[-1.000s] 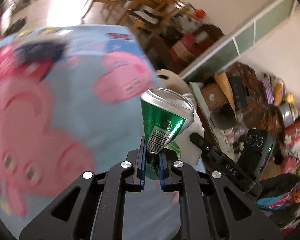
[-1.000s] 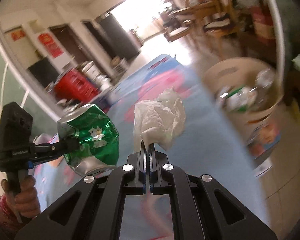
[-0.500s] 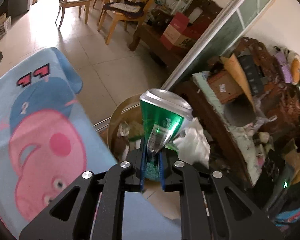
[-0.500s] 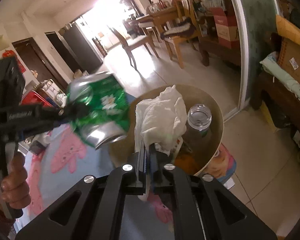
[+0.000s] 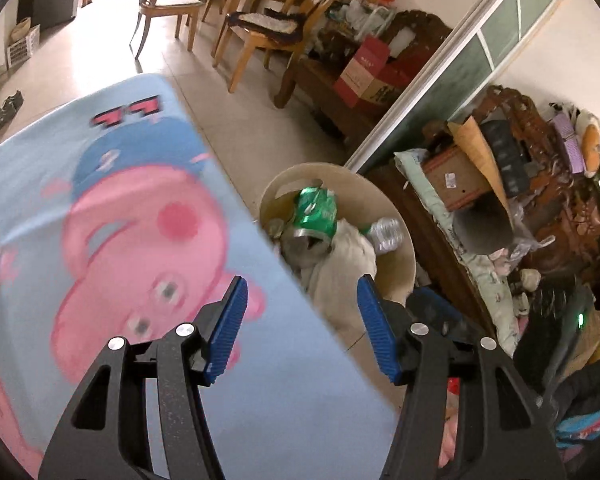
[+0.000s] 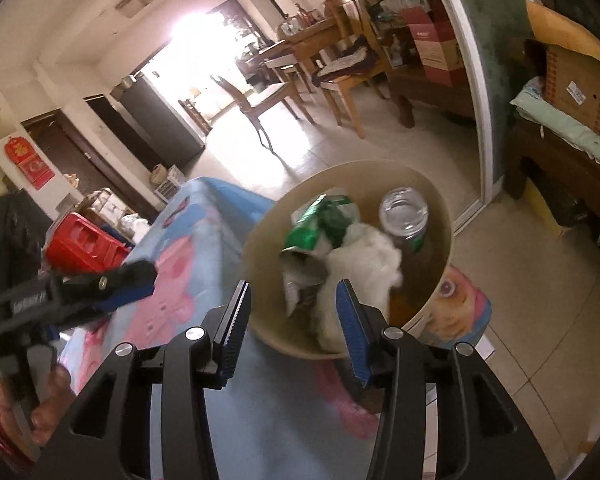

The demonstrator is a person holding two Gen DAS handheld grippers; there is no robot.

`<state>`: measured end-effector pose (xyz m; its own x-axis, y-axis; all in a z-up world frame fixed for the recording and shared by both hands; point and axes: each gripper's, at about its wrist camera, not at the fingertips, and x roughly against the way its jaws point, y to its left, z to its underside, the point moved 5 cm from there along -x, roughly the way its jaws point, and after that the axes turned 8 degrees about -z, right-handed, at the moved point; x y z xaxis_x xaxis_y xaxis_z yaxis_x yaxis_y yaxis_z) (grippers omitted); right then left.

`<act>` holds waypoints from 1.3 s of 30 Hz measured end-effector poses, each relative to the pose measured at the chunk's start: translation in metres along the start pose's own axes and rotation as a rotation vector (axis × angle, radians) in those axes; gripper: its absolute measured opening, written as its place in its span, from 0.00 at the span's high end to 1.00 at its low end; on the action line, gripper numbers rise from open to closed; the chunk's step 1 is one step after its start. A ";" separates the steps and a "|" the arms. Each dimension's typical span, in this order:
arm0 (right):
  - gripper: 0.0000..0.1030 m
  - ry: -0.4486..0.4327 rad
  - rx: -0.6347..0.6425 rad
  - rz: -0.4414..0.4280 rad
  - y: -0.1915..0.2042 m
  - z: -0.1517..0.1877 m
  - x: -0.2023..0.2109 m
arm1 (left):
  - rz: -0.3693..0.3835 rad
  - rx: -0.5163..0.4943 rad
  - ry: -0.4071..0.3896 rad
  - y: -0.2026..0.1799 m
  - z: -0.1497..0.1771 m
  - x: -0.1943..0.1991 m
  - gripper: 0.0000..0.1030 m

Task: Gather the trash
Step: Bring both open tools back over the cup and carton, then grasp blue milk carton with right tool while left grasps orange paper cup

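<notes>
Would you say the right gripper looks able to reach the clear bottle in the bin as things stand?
Probably yes: the right gripper is open above the bin, and the bottle stands uncovered beside the tissue.

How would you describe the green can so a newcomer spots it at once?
Find the round beige bin on the floor beside the blue cartoon cloth. Inside, the can lies crushed on the side nearest the cloth, against a white tissue. It is the only green metal item; the bottle beside it is clear.
</notes>
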<state>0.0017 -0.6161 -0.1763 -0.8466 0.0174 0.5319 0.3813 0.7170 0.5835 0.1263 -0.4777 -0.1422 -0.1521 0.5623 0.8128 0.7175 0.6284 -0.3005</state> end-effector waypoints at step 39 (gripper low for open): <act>0.57 0.666 0.611 -0.268 0.349 0.097 -0.197 | -0.454 0.375 -0.186 0.373 0.223 0.253 0.18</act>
<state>0.2658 -0.3019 -0.1366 -0.4196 -0.4679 0.7778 -0.2164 0.8838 0.4148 0.2037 0.0187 -0.1601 -0.5270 0.2572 0.8101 0.2700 0.9544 -0.1273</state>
